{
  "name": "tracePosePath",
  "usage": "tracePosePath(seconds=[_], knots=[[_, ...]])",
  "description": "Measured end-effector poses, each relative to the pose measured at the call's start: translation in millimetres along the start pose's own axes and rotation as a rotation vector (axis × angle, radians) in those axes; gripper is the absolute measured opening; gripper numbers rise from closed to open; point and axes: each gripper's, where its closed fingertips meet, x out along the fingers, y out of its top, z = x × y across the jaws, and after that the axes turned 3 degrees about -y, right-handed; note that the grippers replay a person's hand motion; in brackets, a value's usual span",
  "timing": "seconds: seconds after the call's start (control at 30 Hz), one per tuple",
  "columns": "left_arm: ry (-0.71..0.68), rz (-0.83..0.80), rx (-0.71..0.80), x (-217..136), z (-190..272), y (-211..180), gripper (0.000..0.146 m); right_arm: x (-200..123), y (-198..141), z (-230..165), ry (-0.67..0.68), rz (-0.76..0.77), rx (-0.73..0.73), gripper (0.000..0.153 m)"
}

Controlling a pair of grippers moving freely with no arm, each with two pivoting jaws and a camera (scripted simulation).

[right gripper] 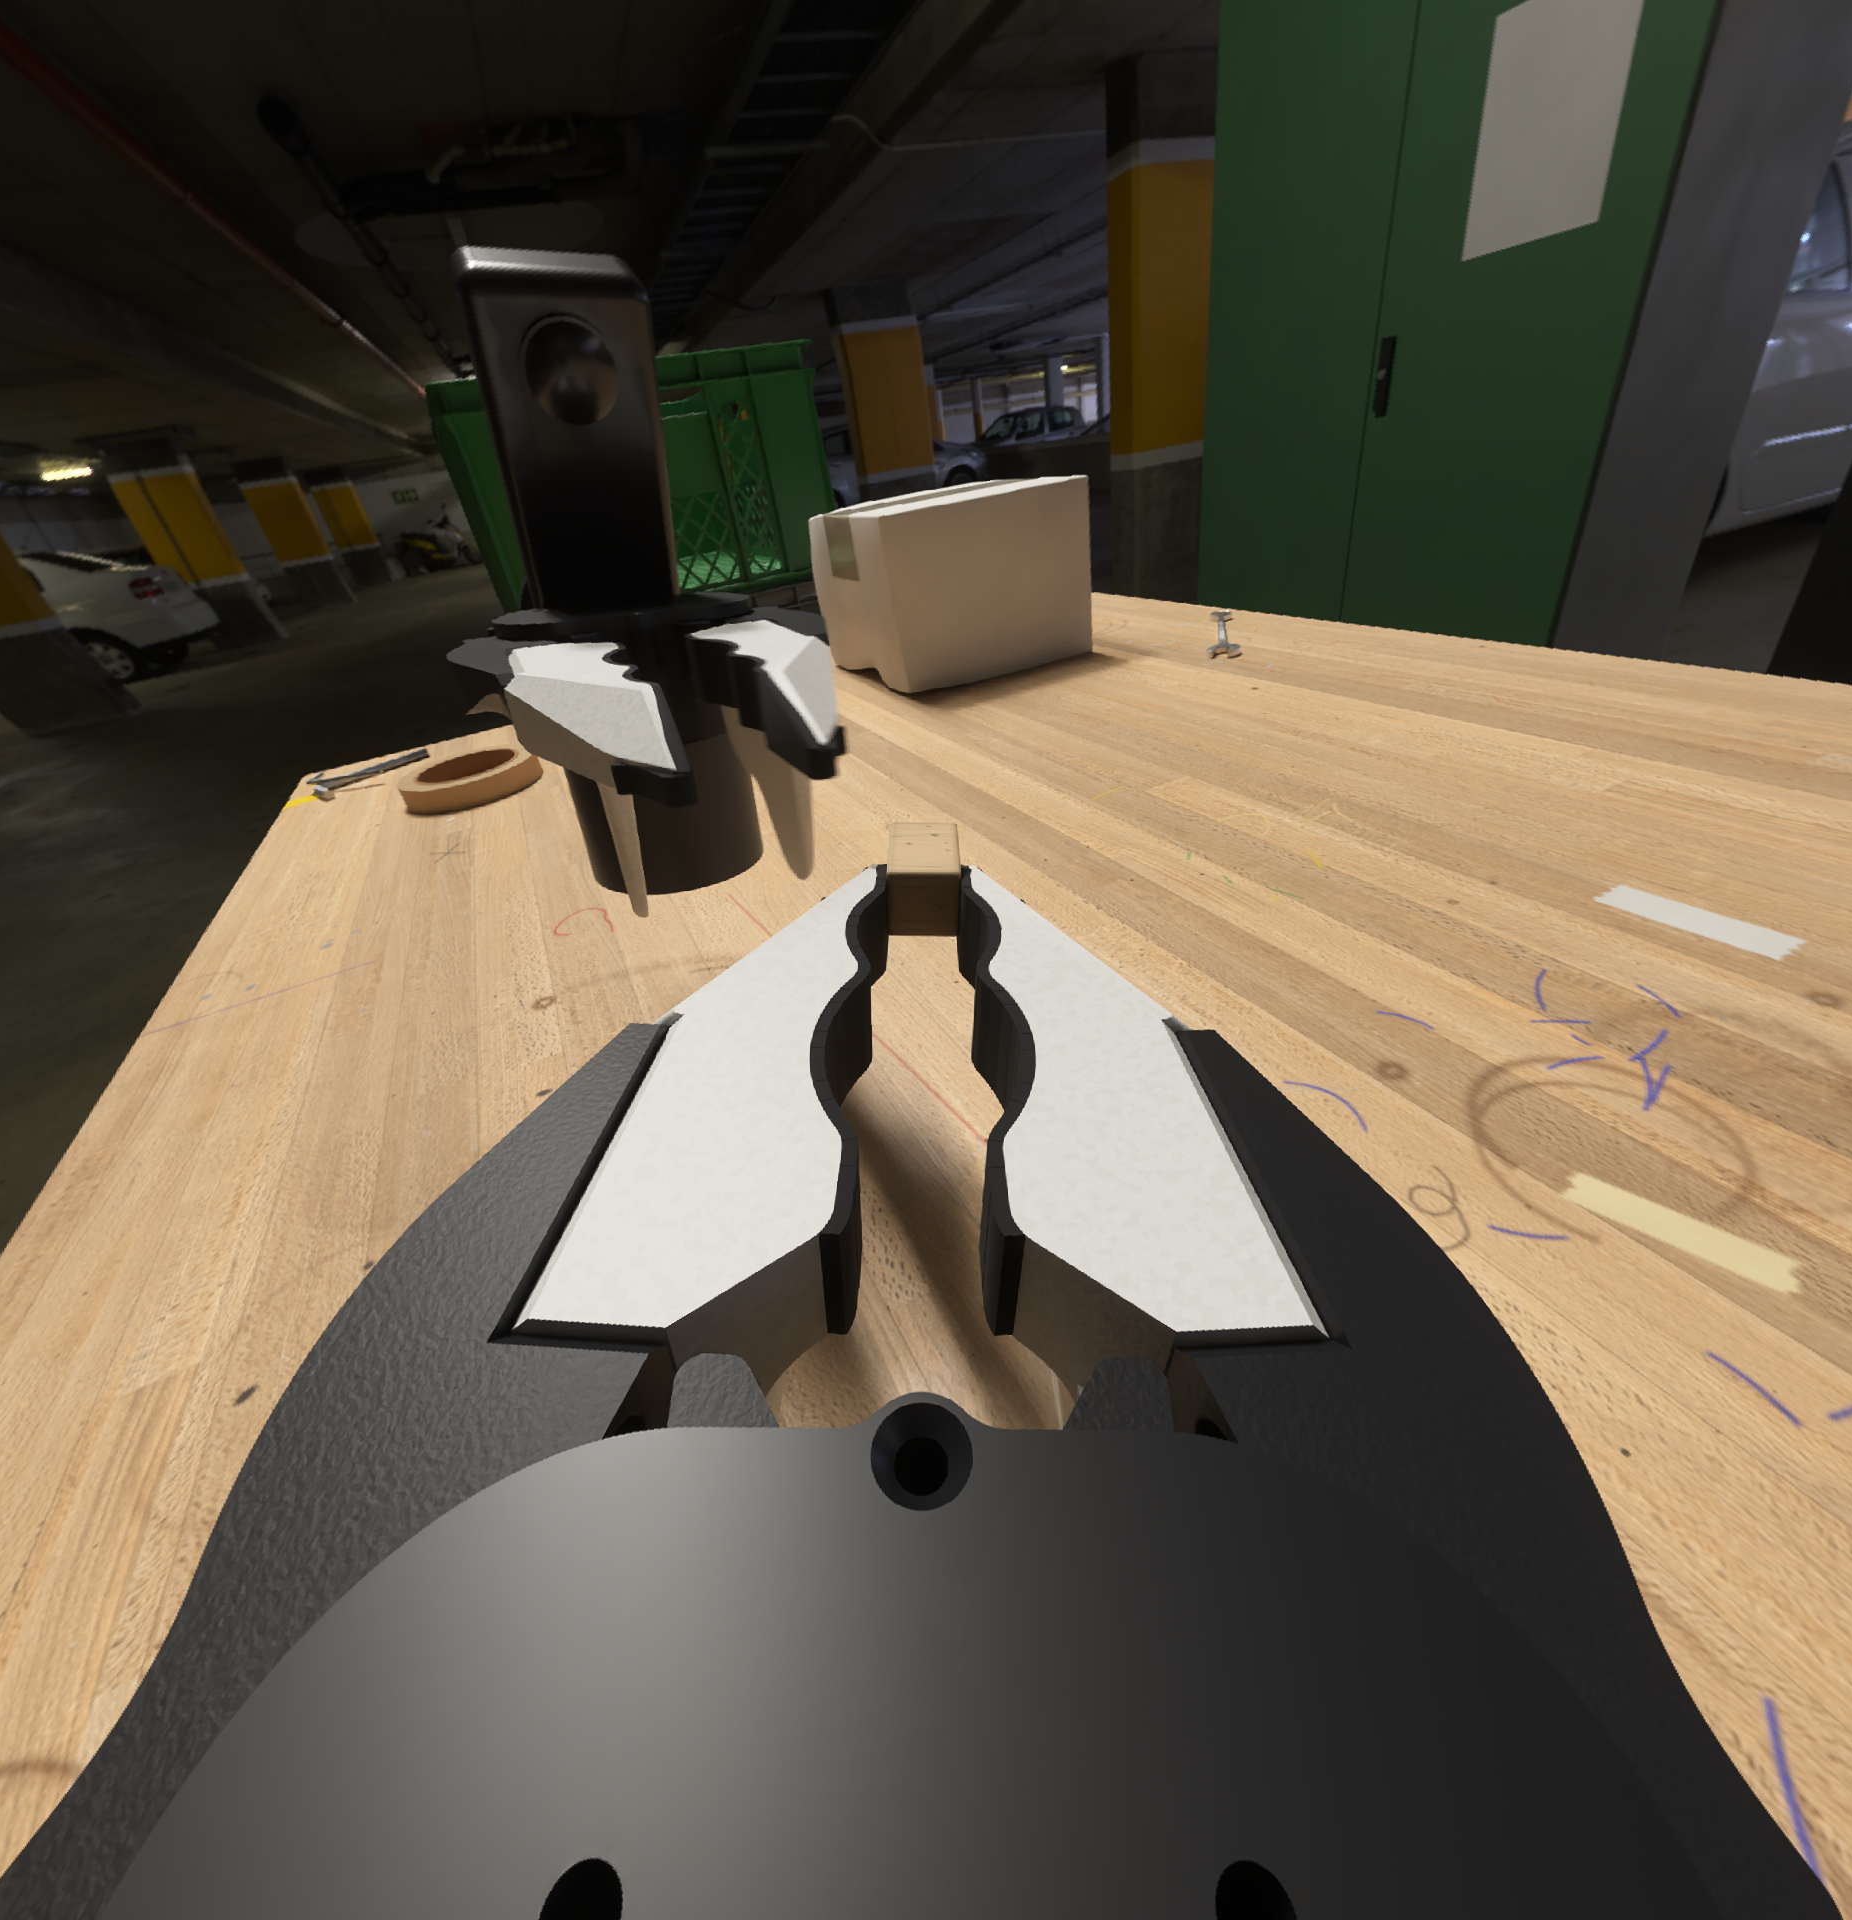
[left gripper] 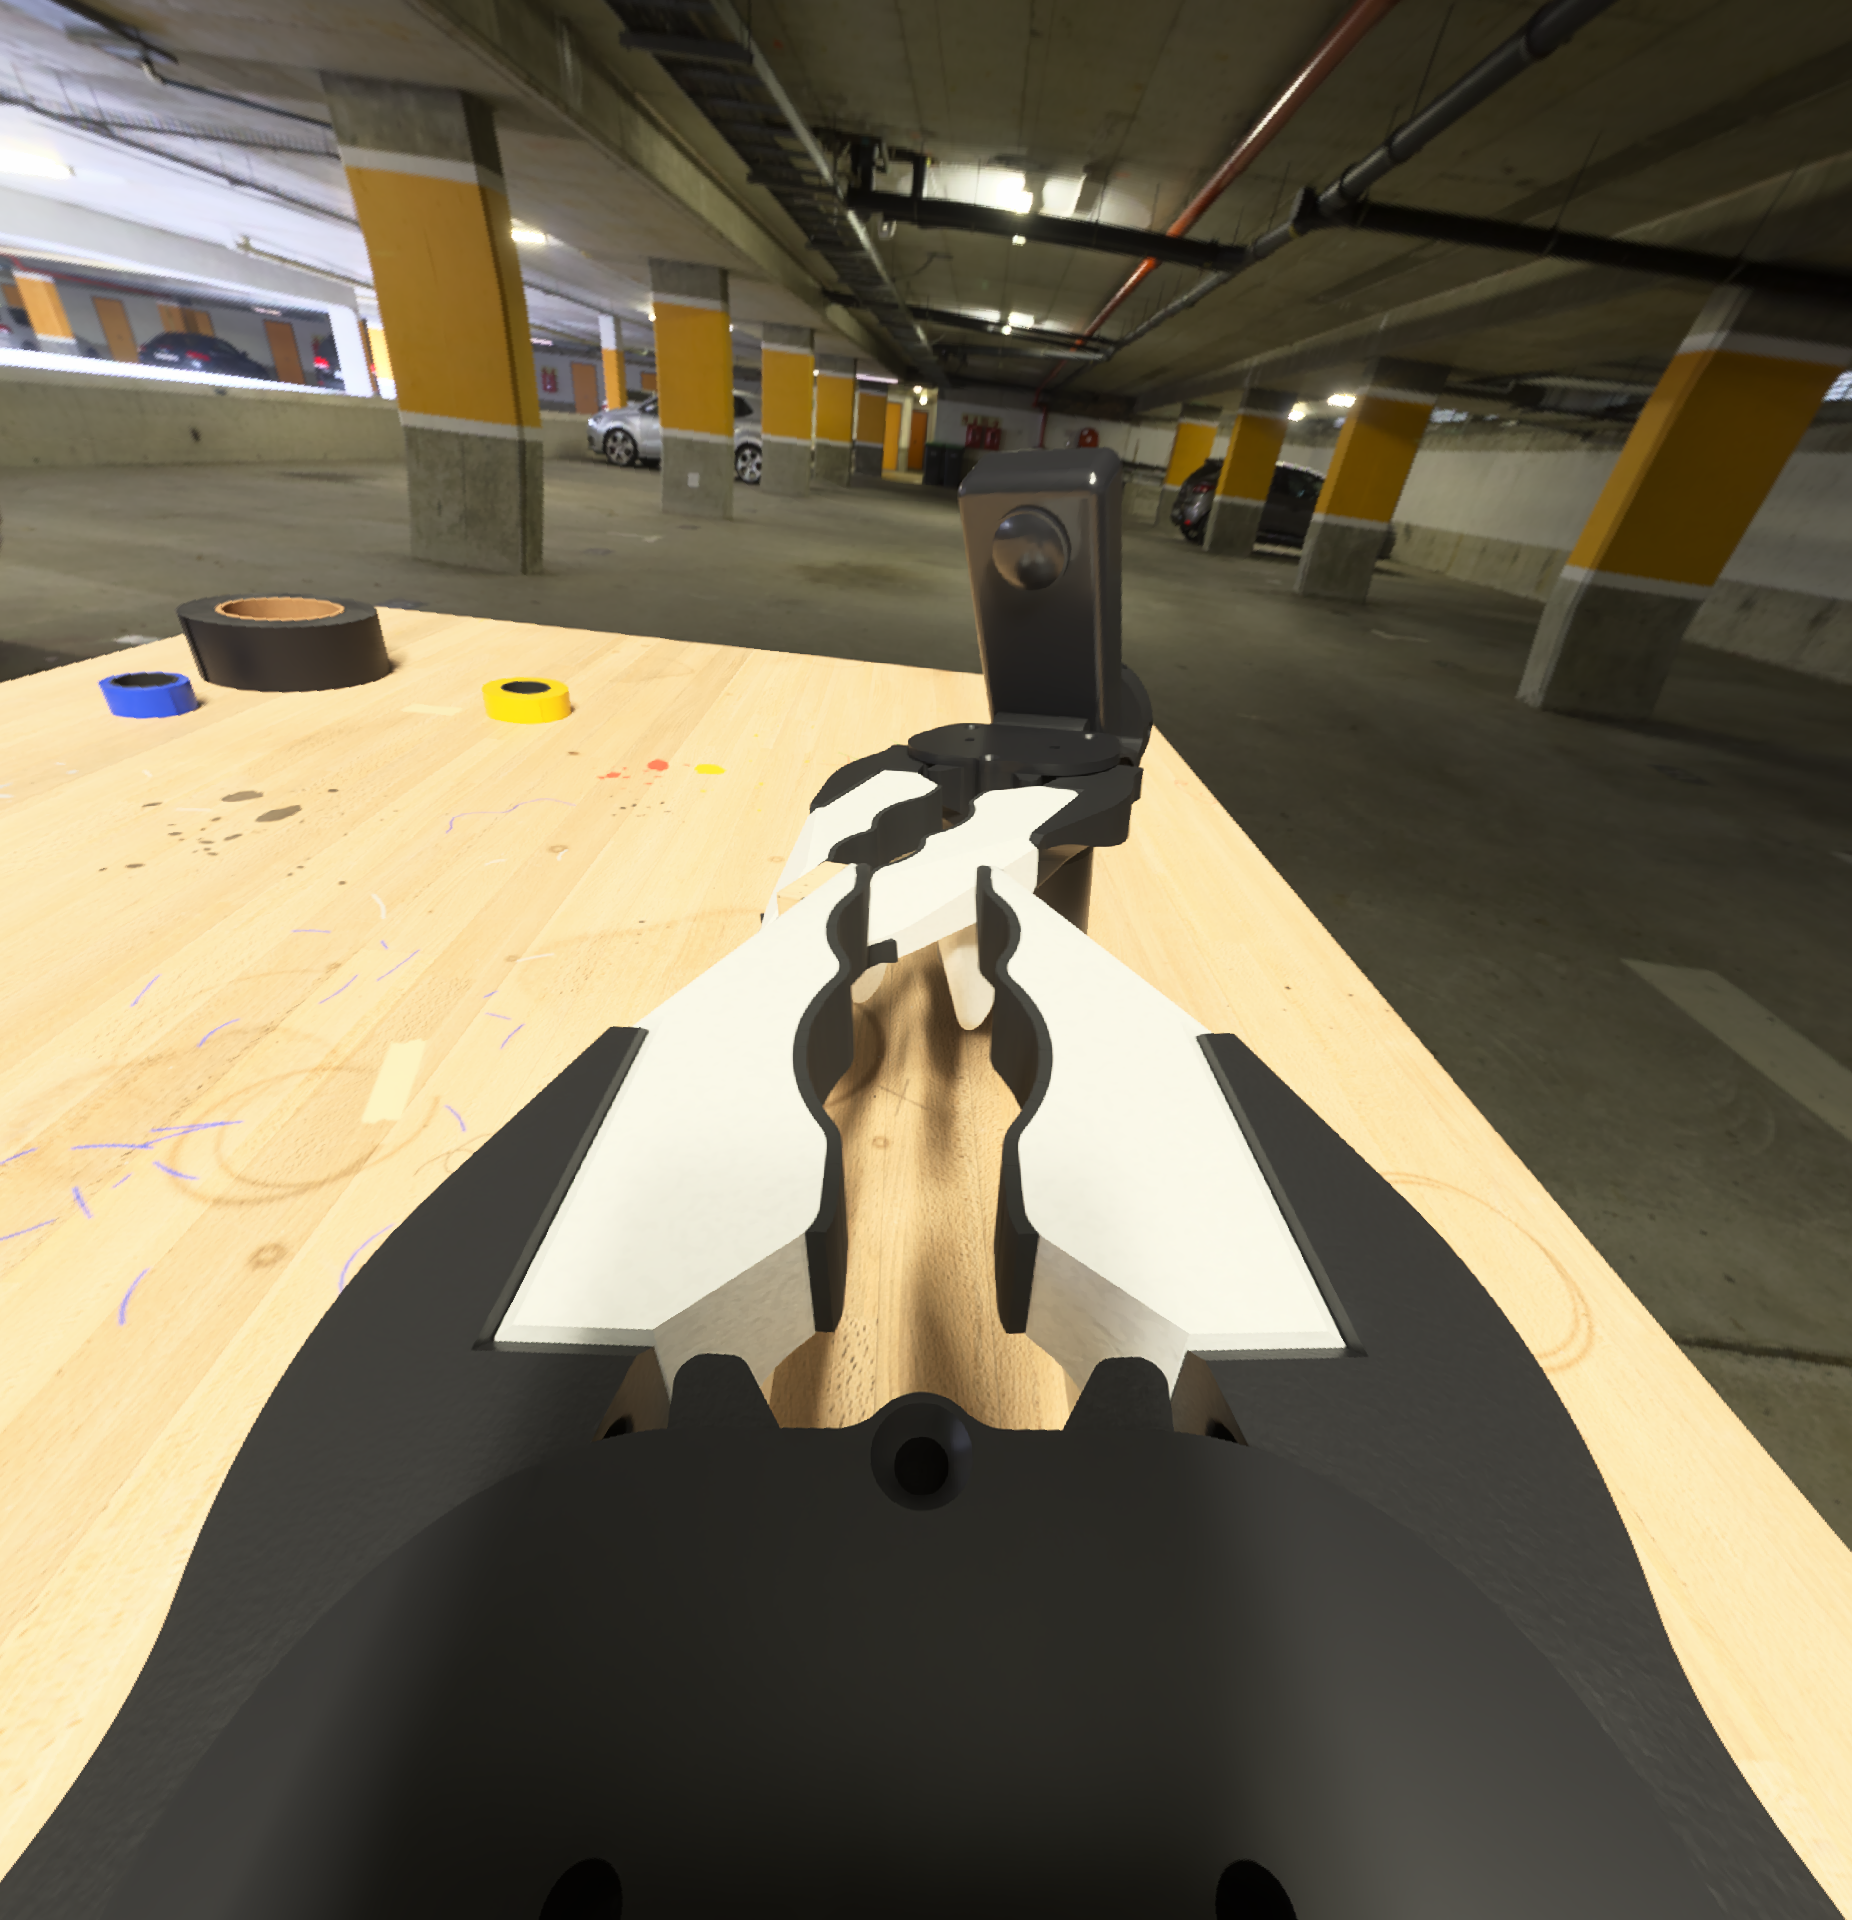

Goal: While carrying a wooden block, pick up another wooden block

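Observation:
My right gripper (right gripper: 924, 881) is shut on a small light wooden block (right gripper: 922, 899), held between its fingertips low over the wooden table (right gripper: 1317, 831). My left gripper (left gripper: 920, 878) is open with nothing between its fingers. In the right wrist view the left gripper (right gripper: 718, 883) hangs just left of the held block, fingers pointing down and spread, empty. In the left wrist view the right gripper (left gripper: 917, 1000) is close ahead, partly behind my own fingers, and the block is hidden. No second block shows in either view.
A black tape roll (left gripper: 283, 644), a blue roll (left gripper: 148, 694) and a yellow roll (left gripper: 527, 699) lie far left. A white box (right gripper: 953, 582), a green crate (right gripper: 735, 488), a brown tape ring (right gripper: 470, 779) and a small metal tool (right gripper: 366, 769) sit at the far end.

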Motion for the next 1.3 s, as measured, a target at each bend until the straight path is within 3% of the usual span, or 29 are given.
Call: tracePosePath(seconds=[0.13,0.3,0.33,0.43,0.5,0.7,0.73,0.83,0.93,1.07,1.13,1.17,1.23,1.3], knots=[[0.03,0.023,-0.006,-3.3,-5.6,3.4,0.015,0.0,-0.7,0.1,-0.002,-0.004,-0.003,0.012],[0.069,0.004,-0.01,0.5,-10.3,-1.7,0.037,3.2,-4.1,-6.6,0.02,-0.022,-0.032,0.012],[0.044,0.0,-0.008,0.7,-6.7,-1.8,0.035,2.4,-3.3,-4.5,0.011,-0.018,-0.028,0.012],[-0.009,0.019,-0.01,-2.2,-0.4,3.2,0.011,-1.0,0.3,3.6,-0.018,-0.001,-0.001,0.012],[0.023,0.035,-0.001,-4.4,-4.5,5.7,0.01,-1.1,0.4,3.1,-0.017,-0.001,-0.005,0.012],[0.063,0.009,-0.01,0.5,-9.6,-1.4,0.036,3.8,-4.6,-7.7,0.022,-0.024,-0.03,0.012],[0.047,-0.001,-0.008,0.9,-7.1,-2.3,0.034,3.1,-3.8,-5.9,0.017,-0.021,-0.023,0.012],[0.0,0.002,-0.014,-2.3,-2.2,0.2,0.008,-0.9,0.5,3.4,-0.014,-0.001,0.017,0.012],[0.032,0.015,-0.008,-3.7,-6.5,1.9,0.008,-1.2,0.2,3.3,-0.012,-0.004,0.013,0.012],[0.077,0.019,-0.003,-1.2,-11.6,-0.2,0.024,3.5,-4.5,-7.7,0.027,-0.028,-0.018,0.012],[0.06,0.008,0.005,-0.2,-8.4,-1.5,0.025,3.8,-4.5,-8.5,0.028,-0.031,-0.026,0.012],[0.048,0.006,0.003,-0.9,-6.3,-0.9,0.023,3.0,-3.4,-6.7,0.019,-0.026,-0.022,0.012],[0.008,0.018,-0.004,-3.8,-2.9,2.4,0.006,0.6,-0.4,-1.1,0.001,-0.011,0.003,0.012],[0.033,0.029,-0.002,-5.5,-6.3,4.2,0.004,-0.6,0.2,1.2,-0.006,-0.01,0.008,0.012]])
